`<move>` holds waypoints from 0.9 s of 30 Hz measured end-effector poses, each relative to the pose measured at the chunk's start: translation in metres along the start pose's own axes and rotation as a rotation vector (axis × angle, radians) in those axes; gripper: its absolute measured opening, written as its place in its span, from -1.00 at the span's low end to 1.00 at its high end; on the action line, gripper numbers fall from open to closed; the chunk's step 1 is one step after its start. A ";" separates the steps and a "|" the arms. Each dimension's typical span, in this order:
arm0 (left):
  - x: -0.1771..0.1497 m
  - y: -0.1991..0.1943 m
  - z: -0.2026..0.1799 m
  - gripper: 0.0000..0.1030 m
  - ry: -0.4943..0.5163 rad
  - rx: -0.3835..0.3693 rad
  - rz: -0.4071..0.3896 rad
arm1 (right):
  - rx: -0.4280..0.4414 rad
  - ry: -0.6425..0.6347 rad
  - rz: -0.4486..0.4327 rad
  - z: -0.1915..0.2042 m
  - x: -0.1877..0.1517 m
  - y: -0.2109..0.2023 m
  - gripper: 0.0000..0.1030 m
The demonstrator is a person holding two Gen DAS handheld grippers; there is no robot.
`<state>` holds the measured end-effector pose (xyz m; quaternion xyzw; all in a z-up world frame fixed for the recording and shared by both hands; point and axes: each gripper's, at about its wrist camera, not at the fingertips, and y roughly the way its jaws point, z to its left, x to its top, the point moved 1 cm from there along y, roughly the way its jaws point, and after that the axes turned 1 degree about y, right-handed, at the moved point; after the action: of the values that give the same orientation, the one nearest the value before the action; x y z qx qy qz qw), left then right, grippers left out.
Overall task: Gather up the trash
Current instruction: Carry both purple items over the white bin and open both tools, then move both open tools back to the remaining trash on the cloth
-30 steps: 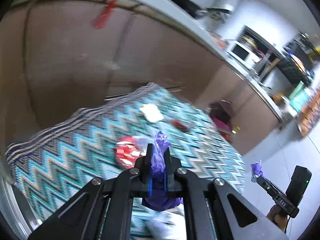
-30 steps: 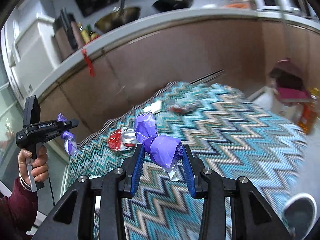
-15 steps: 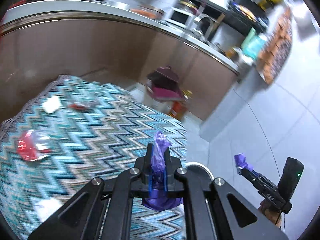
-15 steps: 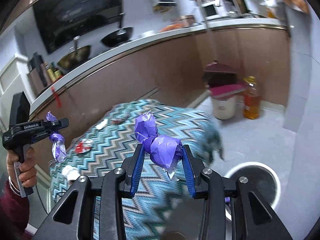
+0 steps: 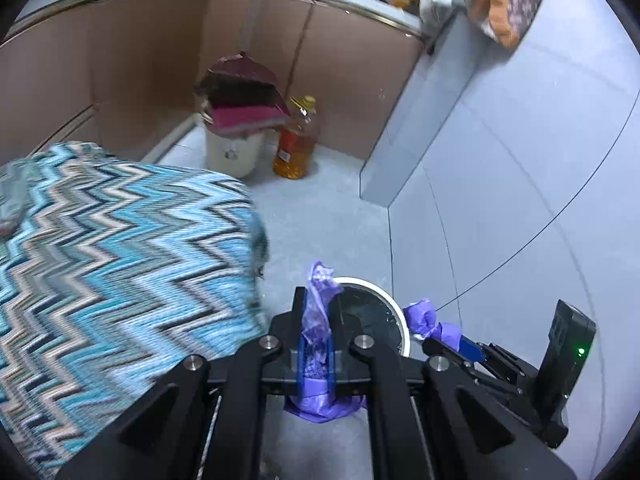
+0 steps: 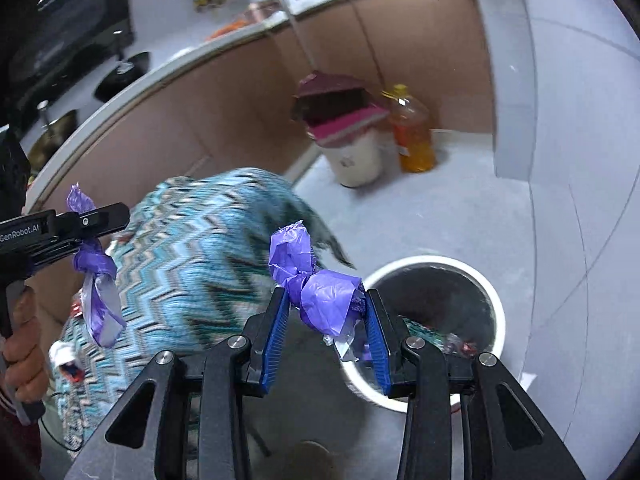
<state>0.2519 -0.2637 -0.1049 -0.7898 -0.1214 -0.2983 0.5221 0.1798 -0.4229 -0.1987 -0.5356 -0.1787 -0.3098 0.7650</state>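
Now purple wrappers (image 5: 316,320) (image 6: 326,300) in both grippers (image 5: 316,316) (image 6: 326,312) above bin (image 6: 492,292).

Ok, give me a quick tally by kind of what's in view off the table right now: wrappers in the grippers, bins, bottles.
Purple wrappers held in grippers: 2, one in the left gripper, one in the right gripper
Bins on the floor: 2, the round white-rimmed bin and the cream bin with maroon lid
Oil bottles: 1
Total: 5

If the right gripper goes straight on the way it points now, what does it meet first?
Probably the white-rimmed trash bin on the floor: the right gripper, shut on a purple wrapper, points down at its near rim. Depth is unclear.
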 end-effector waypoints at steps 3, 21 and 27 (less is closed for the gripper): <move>0.002 0.037 -0.017 -0.86 0.024 0.010 0.032 | -0.033 0.020 0.012 -0.018 0.002 0.011 -0.26; -0.007 0.114 -0.046 -0.81 0.037 -0.063 0.135 | -0.174 0.015 0.038 -0.043 0.004 0.042 0.09; -0.002 0.100 -0.046 -0.81 0.051 -0.040 0.106 | -0.193 0.004 0.018 -0.037 0.010 0.027 0.09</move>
<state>0.2842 -0.3473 -0.1686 -0.7976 -0.0604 -0.2926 0.5240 0.2031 -0.4537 -0.2257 -0.6076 -0.1417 -0.3200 0.7130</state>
